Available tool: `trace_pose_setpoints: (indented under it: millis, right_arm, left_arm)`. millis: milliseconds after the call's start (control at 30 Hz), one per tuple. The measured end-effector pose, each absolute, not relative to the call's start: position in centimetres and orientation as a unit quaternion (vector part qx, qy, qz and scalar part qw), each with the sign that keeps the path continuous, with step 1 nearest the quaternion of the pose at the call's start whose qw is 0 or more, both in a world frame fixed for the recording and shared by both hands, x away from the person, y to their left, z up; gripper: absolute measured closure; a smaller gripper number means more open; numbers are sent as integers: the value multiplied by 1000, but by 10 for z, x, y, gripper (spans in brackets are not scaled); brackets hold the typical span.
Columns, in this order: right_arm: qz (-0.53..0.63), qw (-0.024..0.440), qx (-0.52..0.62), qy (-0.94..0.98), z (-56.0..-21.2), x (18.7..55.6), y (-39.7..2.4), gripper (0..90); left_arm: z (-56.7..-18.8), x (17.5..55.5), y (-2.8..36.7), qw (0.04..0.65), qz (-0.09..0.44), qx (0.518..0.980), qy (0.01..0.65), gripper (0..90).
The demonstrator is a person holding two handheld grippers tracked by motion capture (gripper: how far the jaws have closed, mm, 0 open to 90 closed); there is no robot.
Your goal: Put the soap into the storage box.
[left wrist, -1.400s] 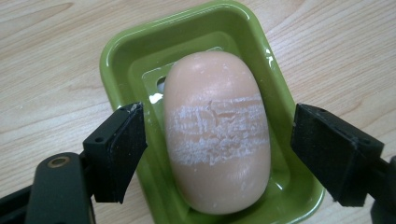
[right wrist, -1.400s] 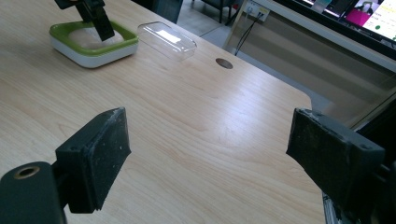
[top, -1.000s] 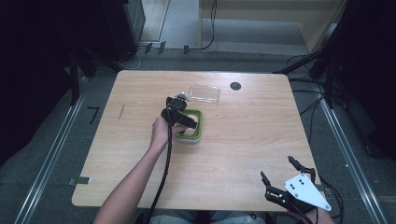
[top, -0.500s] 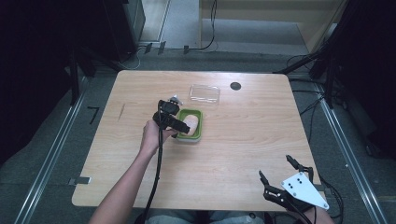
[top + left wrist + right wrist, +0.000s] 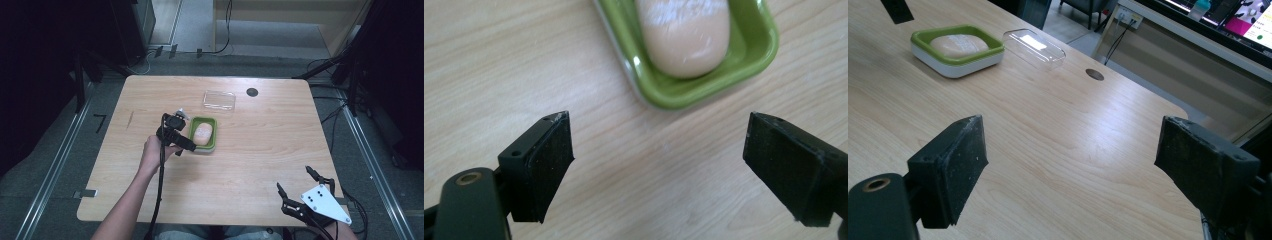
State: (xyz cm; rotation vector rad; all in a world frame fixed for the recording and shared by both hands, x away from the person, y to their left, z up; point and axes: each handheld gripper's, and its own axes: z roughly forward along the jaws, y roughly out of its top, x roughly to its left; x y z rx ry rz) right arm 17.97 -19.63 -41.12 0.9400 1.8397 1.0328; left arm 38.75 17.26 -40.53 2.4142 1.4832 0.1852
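— Two grippers, how do they stand?
— Left gripper (image 5: 186,145) gapes empty just beside the green dish (image 5: 212,143), bread roll (image 5: 202,133) inside. Right gripper (image 5: 299,186) gapes empty, well apart from the dish.

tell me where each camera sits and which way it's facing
High view: above the person's side, looking forward and down on the table; forearm, left gripper, right gripper.
Left gripper view: rides the left gripper, looking down past open jaws at the green dish holding soap.
Right gripper view: low, looking across at dish and clear lid.
All share the dish.
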Motion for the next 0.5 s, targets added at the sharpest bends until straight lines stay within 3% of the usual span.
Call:
trace_pose_setpoints:
  millis: [500]
  right_arm:
    - [409,405,372,728,-411,179,-196,131]
  left_arm:
    - [-406,361,197,138,54,837,526,106]
